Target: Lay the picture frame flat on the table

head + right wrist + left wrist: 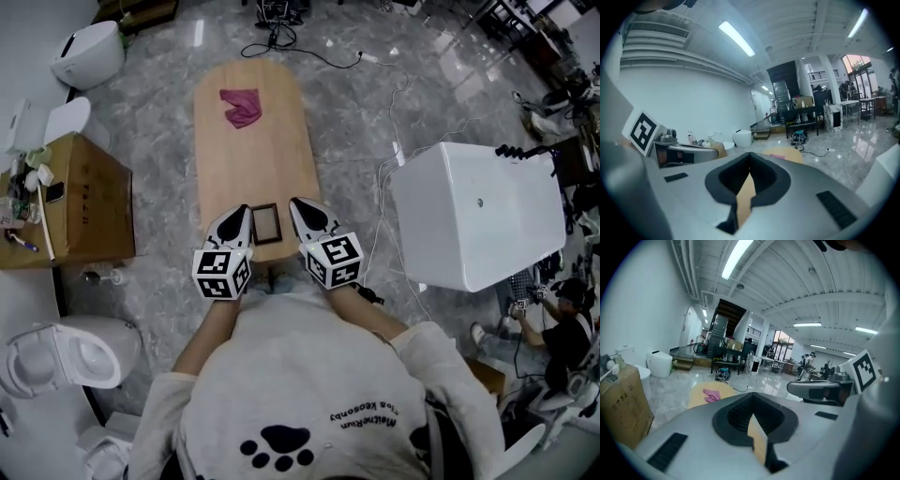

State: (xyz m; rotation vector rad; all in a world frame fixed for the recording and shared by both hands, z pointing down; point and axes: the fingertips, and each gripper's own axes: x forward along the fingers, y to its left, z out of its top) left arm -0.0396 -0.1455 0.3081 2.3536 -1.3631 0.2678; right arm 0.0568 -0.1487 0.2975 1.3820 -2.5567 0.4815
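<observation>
A small dark picture frame [266,223] lies flat at the near end of the long wooden table [253,150]. My left gripper [240,212] hangs just left of the frame and my right gripper [300,206] just right of it; both are held above the table and grip nothing. The left gripper view has its jaws [752,401] shut together, pointing across the room with the table [699,398] far below. In the right gripper view the right gripper [749,164] is shut too. The frame itself is hidden in both gripper views.
A pink cloth [241,106] lies at the table's far end. A cardboard box [86,202] with clutter stands to the left, a large white case [478,211] to the right. Toilets [89,52] and floor cables [309,52] surround the table. A person [565,330] sits at far right.
</observation>
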